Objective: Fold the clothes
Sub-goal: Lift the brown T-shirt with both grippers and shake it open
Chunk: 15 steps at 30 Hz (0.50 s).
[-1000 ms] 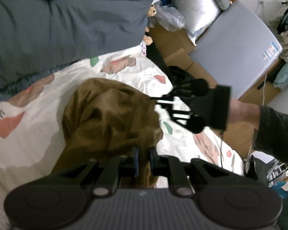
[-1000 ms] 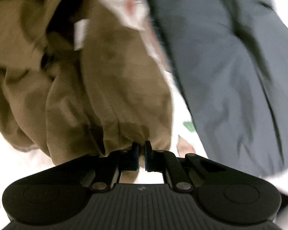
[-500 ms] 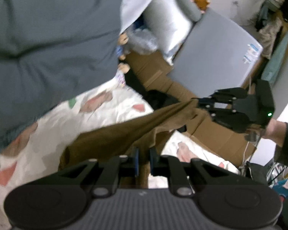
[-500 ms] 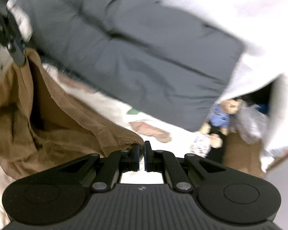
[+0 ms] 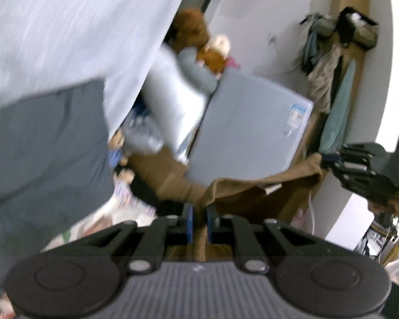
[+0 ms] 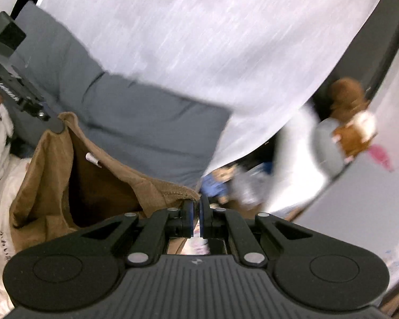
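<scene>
A brown garment (image 5: 255, 190) is held up in the air, stretched between both grippers. My left gripper (image 5: 199, 222) is shut on one corner of its edge, and the cloth runs right to the other gripper (image 5: 329, 159). In the right wrist view my right gripper (image 6: 196, 214) is shut on the hemmed edge of the brown garment (image 6: 50, 170), which hangs open like a pocket with a white label (image 6: 92, 159) inside. The left gripper (image 6: 53, 125) pinches the far corner at upper left.
A grey duvet (image 6: 135, 122) and white wall fill the background above a patterned bedsheet (image 5: 93, 220). A grey mattress (image 5: 247, 133), pillows, soft toys (image 5: 212, 53) and cardboard boxes stand beyond the bed. Clothes hang on a rack (image 5: 332, 66) at right.
Both grippers have lifted the brown garment off the bed and pulled apart, stretching its edge taut. The views have tilted upward toward the wall and duvet.
</scene>
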Each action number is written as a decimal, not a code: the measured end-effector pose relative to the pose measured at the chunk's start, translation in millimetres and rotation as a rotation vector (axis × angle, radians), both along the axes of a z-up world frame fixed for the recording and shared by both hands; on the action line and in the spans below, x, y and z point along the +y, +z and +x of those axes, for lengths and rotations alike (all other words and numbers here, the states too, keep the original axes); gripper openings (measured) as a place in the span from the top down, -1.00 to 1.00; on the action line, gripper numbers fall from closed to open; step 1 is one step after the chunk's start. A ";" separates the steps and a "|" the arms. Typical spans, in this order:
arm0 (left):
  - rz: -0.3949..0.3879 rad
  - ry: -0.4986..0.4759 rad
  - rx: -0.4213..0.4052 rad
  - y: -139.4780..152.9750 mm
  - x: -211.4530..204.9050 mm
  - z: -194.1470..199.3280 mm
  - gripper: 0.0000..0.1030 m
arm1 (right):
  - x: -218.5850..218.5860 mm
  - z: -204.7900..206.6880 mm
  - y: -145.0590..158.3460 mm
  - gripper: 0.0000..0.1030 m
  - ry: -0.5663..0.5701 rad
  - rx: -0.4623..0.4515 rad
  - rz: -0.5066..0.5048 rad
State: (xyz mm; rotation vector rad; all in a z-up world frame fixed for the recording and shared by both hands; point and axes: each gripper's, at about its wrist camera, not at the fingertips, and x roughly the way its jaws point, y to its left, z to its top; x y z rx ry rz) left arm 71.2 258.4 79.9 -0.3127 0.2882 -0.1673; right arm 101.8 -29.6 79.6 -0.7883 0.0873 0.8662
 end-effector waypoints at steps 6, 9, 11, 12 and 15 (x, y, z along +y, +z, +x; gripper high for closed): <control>0.037 -0.073 -0.150 79.5 -50.1 -14.7 0.81 | -48.3 -37.4 77.6 0.93 -0.064 -0.063 0.083; 0.061 -0.108 -0.211 109.0 -69.1 -27.8 0.81 | -72.4 -56.2 116.4 0.93 -0.096 -0.095 0.124; 0.068 -0.127 -0.246 130.9 -82.0 -36.1 0.81 | -88.5 -68.6 142.2 0.93 -0.117 -0.116 0.152; 0.073 -0.134 -0.261 139.3 -87.6 -39.3 0.81 | -96.6 -74.9 155.1 0.93 -0.127 -0.126 0.166; 0.083 -0.162 -0.308 161.0 -102.5 -50.7 0.81 | -117.7 -97.7 181.3 0.93 -0.143 -0.156 0.203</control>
